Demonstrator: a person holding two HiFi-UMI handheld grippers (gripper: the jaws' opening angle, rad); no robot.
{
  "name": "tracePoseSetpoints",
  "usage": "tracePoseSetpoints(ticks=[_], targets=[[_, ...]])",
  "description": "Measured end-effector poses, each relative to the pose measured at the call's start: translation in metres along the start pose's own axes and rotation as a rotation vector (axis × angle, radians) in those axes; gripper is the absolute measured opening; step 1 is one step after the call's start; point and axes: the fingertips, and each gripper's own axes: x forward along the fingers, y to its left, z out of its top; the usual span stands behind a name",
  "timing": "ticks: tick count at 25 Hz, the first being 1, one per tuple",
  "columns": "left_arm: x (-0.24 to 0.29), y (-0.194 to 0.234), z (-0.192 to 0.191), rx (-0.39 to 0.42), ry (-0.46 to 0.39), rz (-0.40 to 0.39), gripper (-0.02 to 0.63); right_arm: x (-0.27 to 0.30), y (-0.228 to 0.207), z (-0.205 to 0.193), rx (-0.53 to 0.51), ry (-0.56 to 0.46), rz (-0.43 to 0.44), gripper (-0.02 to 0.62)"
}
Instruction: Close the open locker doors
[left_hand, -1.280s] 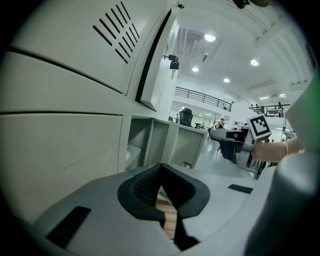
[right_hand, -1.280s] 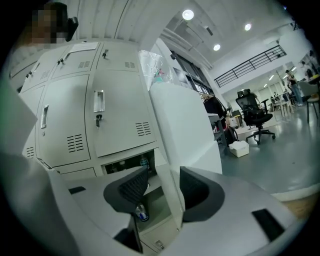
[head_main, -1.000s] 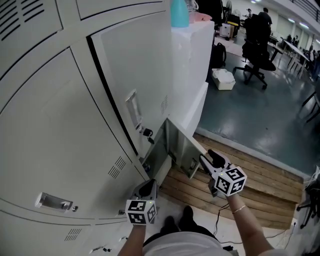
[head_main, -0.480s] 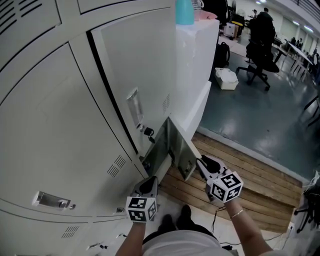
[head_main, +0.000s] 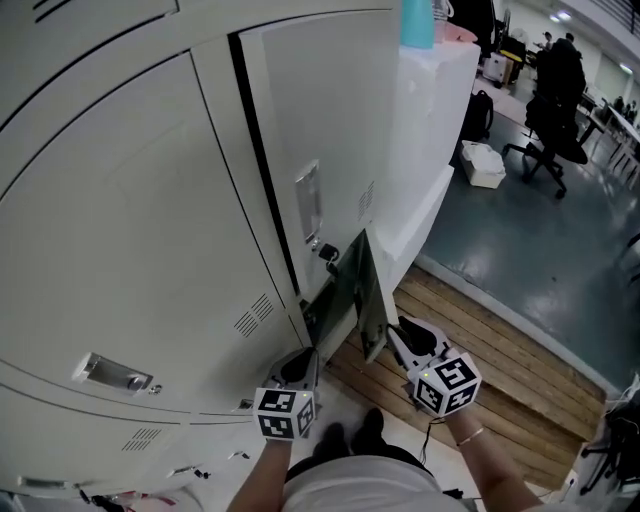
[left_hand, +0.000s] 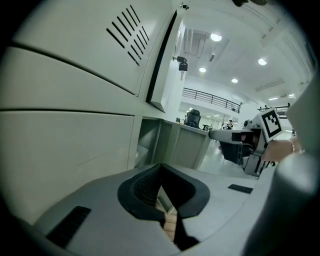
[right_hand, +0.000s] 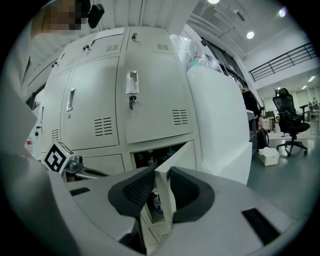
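The low locker's grey door (head_main: 358, 285) stands part open, swung out over the wooden platform. My right gripper (head_main: 393, 335) is at the door's free edge. In the right gripper view the white door (right_hand: 177, 157) runs between the pads, and my right gripper (right_hand: 161, 187) is shut on that edge. Bottles show inside the open compartment (right_hand: 150, 160). My left gripper (head_main: 298, 368) hangs low in front of the locker bank, shut with nothing in it. In its own view my left gripper (left_hand: 161, 172) points at the open compartment (left_hand: 150, 145).
The locker door above (head_main: 320, 130) has a key in its lock (head_main: 328, 253) and a dark gap on its left side. A white cabinet (head_main: 430, 150) with a teal bottle (head_main: 417, 25) stands right of the lockers. Beyond the slatted wooden platform (head_main: 480, 370) are an office chair (head_main: 555, 110) and a white box (head_main: 483, 165).
My right gripper has moved left to the door's free edge and its jaws have closed round it. The door has swung partway toward the locker. The left gripper has barely moved.
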Motion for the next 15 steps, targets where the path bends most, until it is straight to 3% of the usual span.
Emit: tracePoseSetpoints(ticks=[15], targets=[[-0.033, 0.035, -0.009, -0.067, -0.017, 0.145, 0.02, 0.05, 0.052, 0.002, -0.035, 0.024, 0.154, 0.13]])
